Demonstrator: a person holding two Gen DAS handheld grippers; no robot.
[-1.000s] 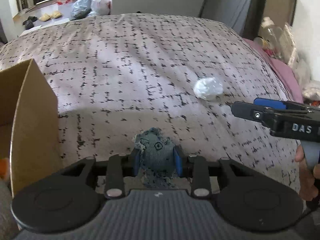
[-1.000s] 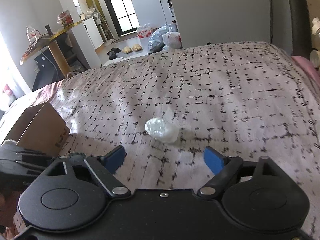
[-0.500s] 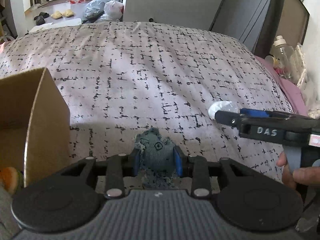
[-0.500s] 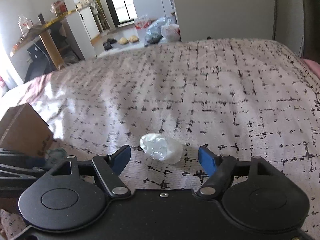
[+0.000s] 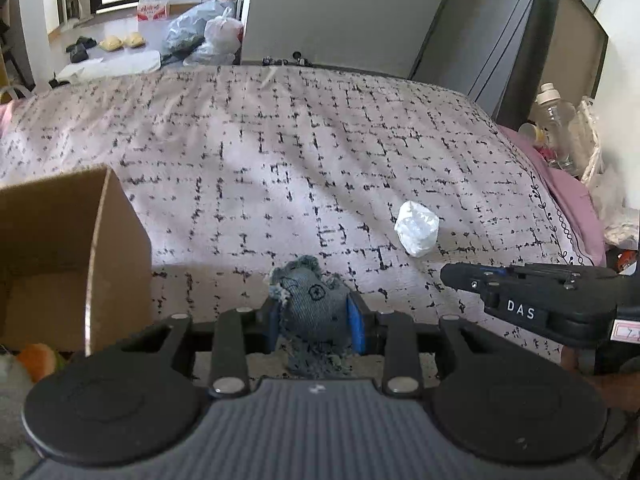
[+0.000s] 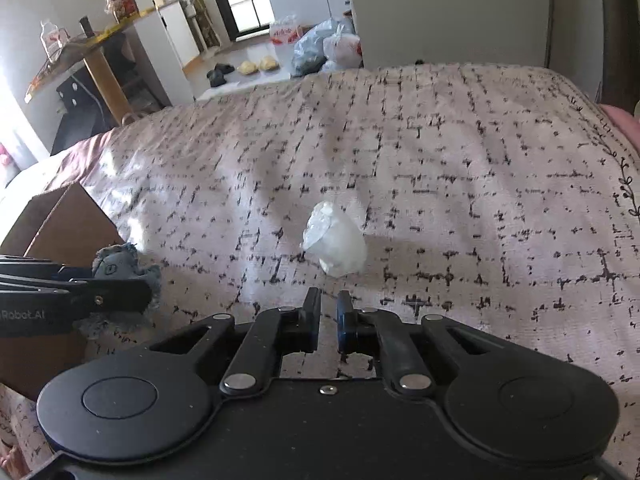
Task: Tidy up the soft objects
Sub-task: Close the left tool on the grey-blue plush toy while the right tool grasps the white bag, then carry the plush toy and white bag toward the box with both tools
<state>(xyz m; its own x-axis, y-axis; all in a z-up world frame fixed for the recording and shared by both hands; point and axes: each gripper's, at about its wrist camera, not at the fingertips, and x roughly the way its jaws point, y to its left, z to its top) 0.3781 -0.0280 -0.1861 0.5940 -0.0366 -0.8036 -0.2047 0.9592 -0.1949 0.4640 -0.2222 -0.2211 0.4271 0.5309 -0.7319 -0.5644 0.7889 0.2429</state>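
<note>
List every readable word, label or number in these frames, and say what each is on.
"DAS": white letters on the side of the right gripper, seen from the left wrist camera.
"Robot.AI": white letters on the side of the left gripper, seen from the right wrist camera; its start is cut off by the frame edge.
Pink tag by the "DAS" label: unreadable.
Red-printed pack on the floor: too blurred.
</note>
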